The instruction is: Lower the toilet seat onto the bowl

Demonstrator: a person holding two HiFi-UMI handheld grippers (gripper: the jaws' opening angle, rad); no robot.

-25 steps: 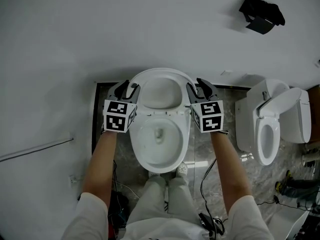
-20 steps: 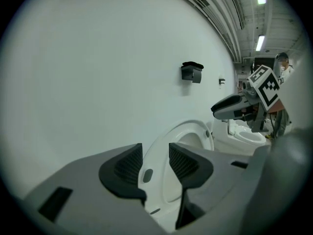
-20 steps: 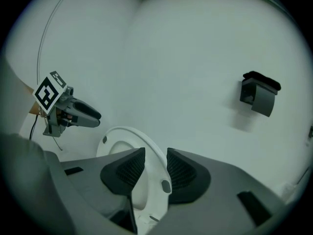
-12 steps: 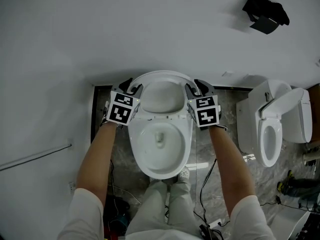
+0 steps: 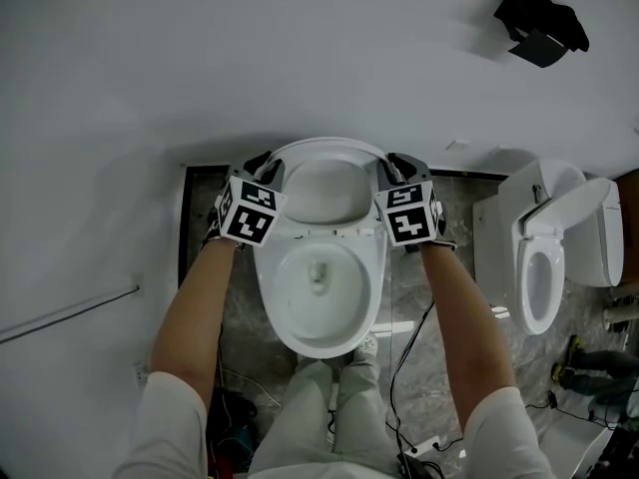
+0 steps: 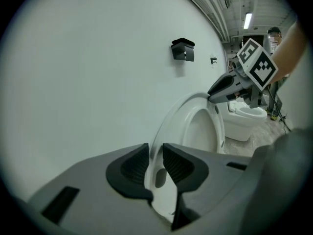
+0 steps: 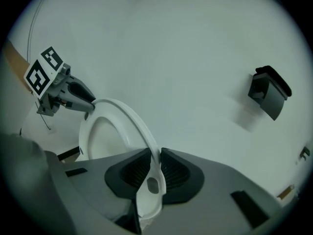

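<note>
The white toilet seat (image 5: 324,146) stands raised against the wall above the open bowl (image 5: 324,339). My left gripper (image 5: 264,171) is on the seat's left edge and my right gripper (image 5: 395,170) on its right edge. In the left gripper view the seat's rim (image 6: 168,116) runs between the pads of the left gripper (image 6: 155,163); its jaws have just been closing and now pinch the rim. In the right gripper view the right gripper (image 7: 150,168) has likewise just closed on the rim (image 7: 129,114). Each view also shows the opposite gripper's tips on the far edge.
A second toilet (image 5: 544,257) stands to the right on the marble floor. A black holder (image 5: 544,28) hangs on the wall at upper right, and a thin bar (image 5: 70,312) at the left. Cables (image 5: 409,337) lie beside the person's legs (image 5: 339,397).
Both grippers have come down and inward onto the seat's two side edges, and their jaws have closed on the rim. The seat still leans upright against the wall.
</note>
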